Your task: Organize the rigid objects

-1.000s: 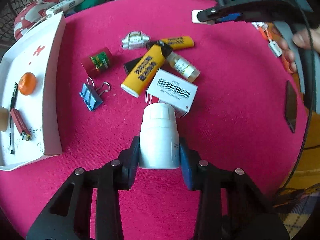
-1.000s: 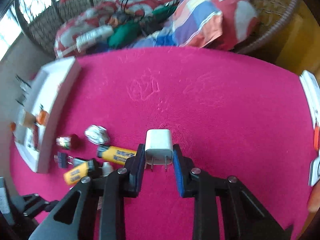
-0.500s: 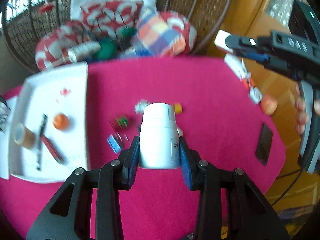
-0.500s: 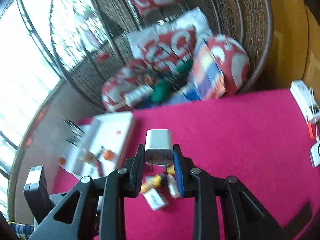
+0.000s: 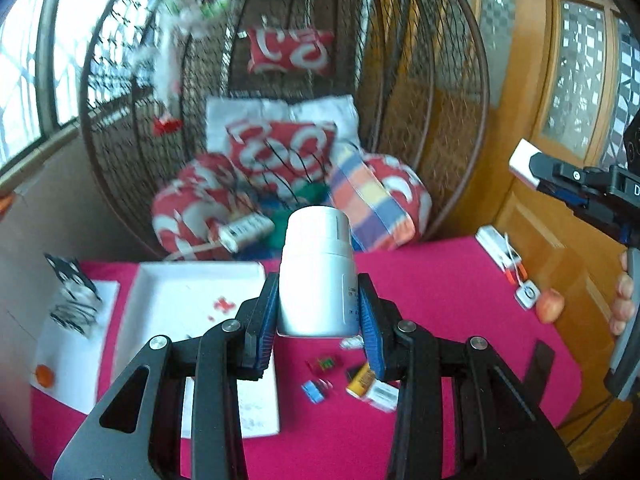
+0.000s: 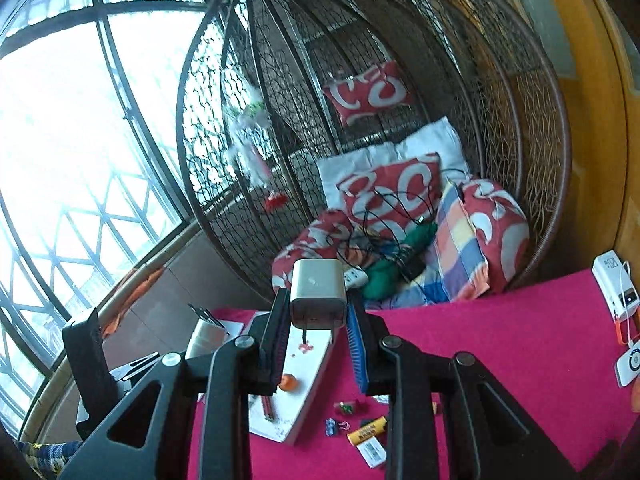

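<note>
My left gripper (image 5: 318,312) is shut on a white plastic bottle (image 5: 316,272), held upright high above the pink table (image 5: 440,292). My right gripper (image 6: 318,320) is shut on a white plug charger (image 6: 318,292), prongs pointing down, also held high; it shows at the right edge of the left wrist view (image 5: 560,184). Far below lie a white tray (image 5: 180,304) with an orange ball (image 6: 288,382), a yellow lighter (image 6: 368,430), a blue binder clip (image 5: 312,392) and a white barcode box (image 6: 372,452).
A wicker egg chair (image 6: 400,120) with red and striped cushions stands behind the table. A power bank with cables (image 6: 616,284), a peach fruit (image 5: 550,310) and a dark flat item (image 5: 538,366) lie at the table's right side. A large window (image 6: 80,160) is at left.
Both grippers have risen far above the table and tilted up, each still holding its object. The table items now look small and low in both views.
</note>
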